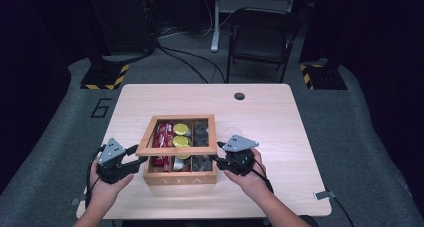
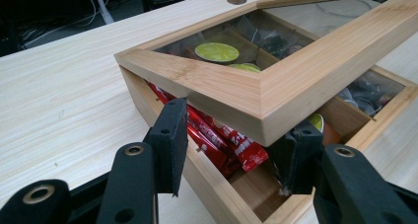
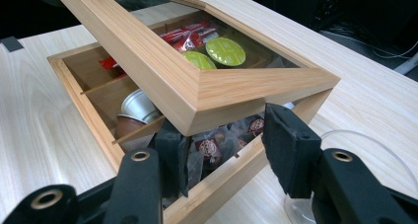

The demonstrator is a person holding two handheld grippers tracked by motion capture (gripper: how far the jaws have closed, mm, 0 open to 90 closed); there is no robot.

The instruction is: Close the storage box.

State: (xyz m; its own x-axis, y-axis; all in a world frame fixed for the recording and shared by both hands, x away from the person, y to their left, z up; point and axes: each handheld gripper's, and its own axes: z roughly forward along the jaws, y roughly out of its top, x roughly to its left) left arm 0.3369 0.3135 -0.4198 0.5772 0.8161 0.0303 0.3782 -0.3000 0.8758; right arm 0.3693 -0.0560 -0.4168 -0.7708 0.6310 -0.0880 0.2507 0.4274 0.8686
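Light wooden worktop [image 1: 280,117], round cable hole [image 1: 239,96] set near far edge. Wooden tea box [image 1: 180,178] placed near front-centre, lettered "TEA" on front wall. Clear round lid-like disc [image 1: 232,133] laid just right of box.

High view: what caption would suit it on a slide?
Two hand-held tongs, left and right, flank a wooden tea box with its glass lid partly raised.

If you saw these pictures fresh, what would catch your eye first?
The wooden tea box at the table's middle, its glass lid half raised. A gripper stands at each front corner, left gripper and right gripper. Inside lie red packets and green capsules.
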